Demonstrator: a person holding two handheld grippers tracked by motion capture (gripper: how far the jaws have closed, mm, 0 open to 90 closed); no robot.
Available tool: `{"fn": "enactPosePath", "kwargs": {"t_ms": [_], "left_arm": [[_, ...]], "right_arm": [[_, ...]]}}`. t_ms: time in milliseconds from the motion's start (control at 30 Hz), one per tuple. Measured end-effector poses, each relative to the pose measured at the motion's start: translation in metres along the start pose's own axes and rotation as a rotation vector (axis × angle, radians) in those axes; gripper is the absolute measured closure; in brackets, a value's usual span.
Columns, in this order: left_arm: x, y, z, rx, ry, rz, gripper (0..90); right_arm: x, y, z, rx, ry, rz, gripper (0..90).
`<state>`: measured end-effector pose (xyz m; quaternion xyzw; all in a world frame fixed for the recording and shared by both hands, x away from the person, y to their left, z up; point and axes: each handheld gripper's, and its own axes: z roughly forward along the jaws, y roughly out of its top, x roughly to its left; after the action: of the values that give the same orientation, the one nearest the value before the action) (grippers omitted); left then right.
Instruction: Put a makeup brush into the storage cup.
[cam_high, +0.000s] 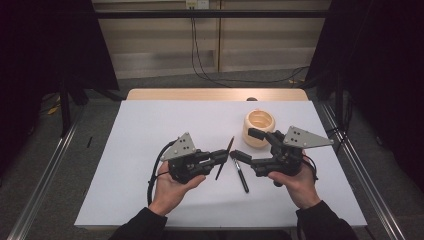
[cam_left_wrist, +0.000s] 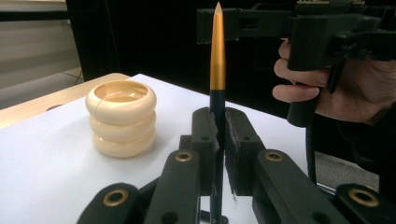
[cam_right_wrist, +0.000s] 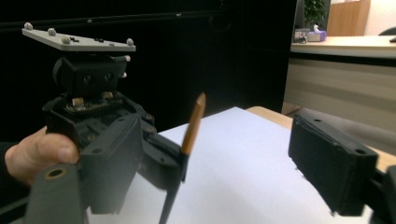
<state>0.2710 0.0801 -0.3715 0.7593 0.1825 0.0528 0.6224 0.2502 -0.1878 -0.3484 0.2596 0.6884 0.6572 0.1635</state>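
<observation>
Presently, left gripper: jaws clamped on gold-tipped pen, held above the white table.
Right gripper: jaws apart, empty.
Black pen: lying on table beneath the grippers.
Cream ringed holder: behind right gripper.

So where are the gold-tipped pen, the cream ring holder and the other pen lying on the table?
Gold-tipped pen (cam_left_wrist: 217, 56), left gripper view, on its gold upper section.
Cream ring holder (cam_left_wrist: 122, 100), left gripper view, on its top ring.
Black pen on the table (cam_high: 242, 176), high view, on the middle of its barrel.
</observation>
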Motion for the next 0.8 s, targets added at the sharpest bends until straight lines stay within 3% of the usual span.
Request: {"fn": "enactPosePath", "kwargs": {"t_ms": [267,400,800], "left_arm": [[0.0,-0.004,-0.001,-0.006,0.0,0.005,83.6],[0.0,-0.004,-0.001,-0.002,0.002,0.006,83.6],[0.0,-0.006,0.001,-0.008,0.01,-0.003,83.6]], "right_arm": [[0.0,0.002,0.014,0.012,0.04,0.009,24.6],[0.001,-0.002,0.015,0.0,0.022,-0.001,27.4],[-0.001,-0.009,0.019,0.018,0.109,0.05,59.7]]}}
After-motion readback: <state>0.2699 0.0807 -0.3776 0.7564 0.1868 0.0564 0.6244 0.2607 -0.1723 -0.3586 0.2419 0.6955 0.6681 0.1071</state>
